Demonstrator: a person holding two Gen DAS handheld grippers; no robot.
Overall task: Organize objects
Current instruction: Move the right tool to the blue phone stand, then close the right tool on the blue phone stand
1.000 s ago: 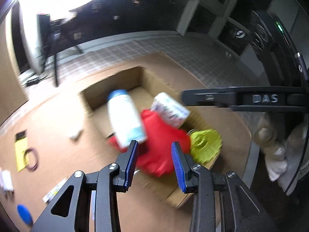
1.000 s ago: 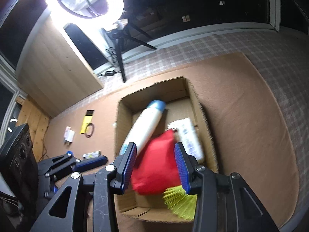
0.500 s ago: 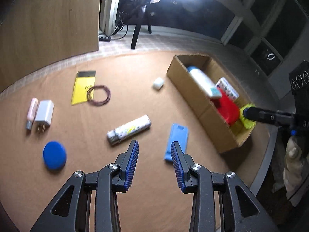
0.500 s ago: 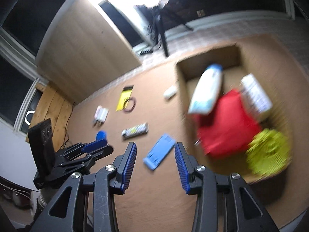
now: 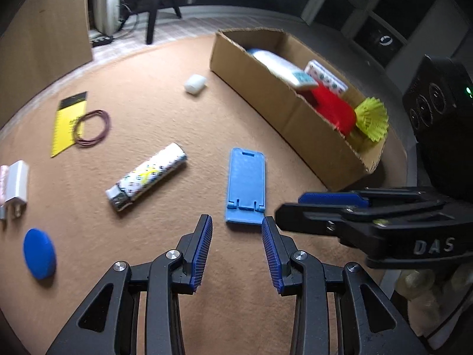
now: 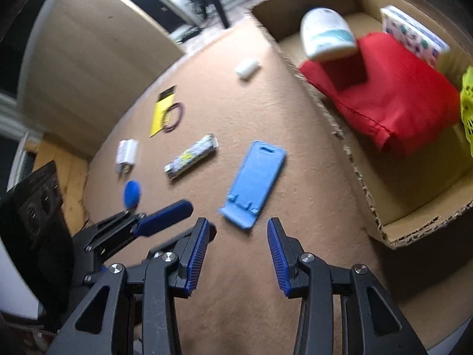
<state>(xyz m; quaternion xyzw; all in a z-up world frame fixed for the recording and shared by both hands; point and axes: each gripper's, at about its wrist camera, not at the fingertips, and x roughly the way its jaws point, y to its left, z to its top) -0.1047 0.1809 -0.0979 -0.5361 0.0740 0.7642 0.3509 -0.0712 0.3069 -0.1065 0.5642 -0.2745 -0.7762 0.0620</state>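
A blue phone stand [image 5: 246,185] [image 6: 255,177] lies flat on the tan mat. My left gripper [image 5: 236,222] hangs open just short of its near end, with nothing between the pads. My right gripper [image 6: 239,224] is open too, close above the same end, and enters the left wrist view from the right [image 5: 291,207]. The cardboard box [image 5: 266,88] [image 6: 354,162] holds a white bottle [image 6: 326,37], a red cloth [image 6: 390,88], a patterned packet [image 6: 414,38] and a yellow mesh item [image 5: 371,118].
Loose on the mat are a patterned lighter [image 5: 147,176], a small white case [image 5: 195,83], a yellow card [image 5: 69,124] with a purple ring [image 5: 91,127], a white charger [image 5: 14,189] and a blue disc [image 5: 39,253]. A wooden panel stands behind.
Both grippers swung away from above the box, leftwards and down over the mat, and now hang close to the blue phone stand. Their jaw gaps look the same.
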